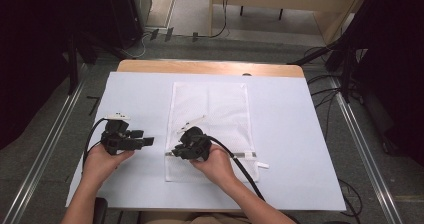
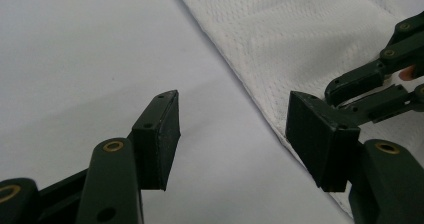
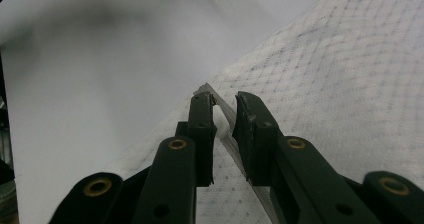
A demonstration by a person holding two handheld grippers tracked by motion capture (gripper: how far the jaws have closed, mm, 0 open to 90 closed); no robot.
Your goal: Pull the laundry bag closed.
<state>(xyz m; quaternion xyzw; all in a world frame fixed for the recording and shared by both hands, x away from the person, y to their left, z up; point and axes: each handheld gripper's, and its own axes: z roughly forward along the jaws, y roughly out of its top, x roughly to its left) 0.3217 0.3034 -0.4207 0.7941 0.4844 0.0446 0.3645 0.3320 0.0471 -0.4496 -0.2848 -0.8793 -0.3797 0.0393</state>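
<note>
white mesh laundry bag [image 1: 210, 114] lies flat at the centre of the tabletop [image 1: 290, 134], on its white cover, with a grey zipper strip [image 3: 225, 115] near the person's edge. right hand-held gripper [image 1: 176, 150] sits over the bag's near left corner; its jaws stand narrowly apart, one each side of the zipper strip, not clamped. left hand-held gripper [image 1: 148, 141] is held just left of the bag over bare cover, jaws wide apart, holding nothing.
</note>
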